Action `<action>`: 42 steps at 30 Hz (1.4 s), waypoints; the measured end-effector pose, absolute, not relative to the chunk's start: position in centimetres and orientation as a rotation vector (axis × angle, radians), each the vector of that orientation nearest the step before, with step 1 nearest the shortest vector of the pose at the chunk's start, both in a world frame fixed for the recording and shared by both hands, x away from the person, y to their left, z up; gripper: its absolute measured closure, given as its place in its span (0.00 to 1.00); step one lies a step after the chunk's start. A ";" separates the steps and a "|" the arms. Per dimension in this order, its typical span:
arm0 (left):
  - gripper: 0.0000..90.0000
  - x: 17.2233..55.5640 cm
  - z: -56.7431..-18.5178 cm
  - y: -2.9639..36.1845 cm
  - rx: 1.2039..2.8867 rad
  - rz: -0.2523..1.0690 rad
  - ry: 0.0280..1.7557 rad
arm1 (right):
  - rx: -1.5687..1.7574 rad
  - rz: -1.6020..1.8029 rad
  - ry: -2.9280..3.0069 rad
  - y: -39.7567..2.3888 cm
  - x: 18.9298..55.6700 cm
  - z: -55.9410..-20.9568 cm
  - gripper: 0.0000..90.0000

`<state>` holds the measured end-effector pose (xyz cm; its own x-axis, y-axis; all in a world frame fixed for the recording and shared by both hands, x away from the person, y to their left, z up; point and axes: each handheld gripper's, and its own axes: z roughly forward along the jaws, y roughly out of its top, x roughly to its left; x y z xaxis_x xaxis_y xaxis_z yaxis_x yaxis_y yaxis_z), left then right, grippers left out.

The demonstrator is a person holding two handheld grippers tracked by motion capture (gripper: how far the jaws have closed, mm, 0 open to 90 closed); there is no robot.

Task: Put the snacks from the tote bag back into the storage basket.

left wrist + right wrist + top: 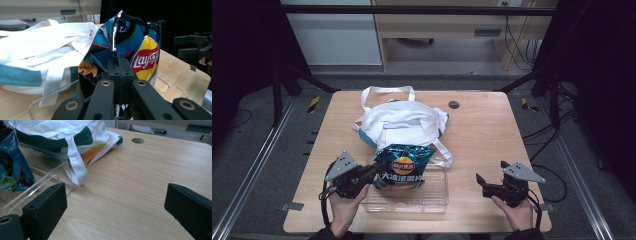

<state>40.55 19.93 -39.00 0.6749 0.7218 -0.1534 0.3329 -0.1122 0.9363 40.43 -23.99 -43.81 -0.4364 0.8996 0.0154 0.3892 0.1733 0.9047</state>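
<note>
white tote bag (401, 122), wooden table (492, 135), cables (542, 132)

Looks like a lab recording bay. Black curtains (242, 60) on both sides, metal floor rails (254, 170), loose cables (547, 135) beside a wooden table (482, 135).

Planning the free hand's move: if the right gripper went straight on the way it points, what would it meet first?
Probably the clear tray holding the chip bag; the open right gripper points left across bare table toward it, though depth is uncertain.
</note>
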 end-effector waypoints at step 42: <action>0.63 42.5 -40.4 19.7 1.729 0.527 0.978 | 1.212 1.221 1.919 -24.0 40.5 -43.9 0.05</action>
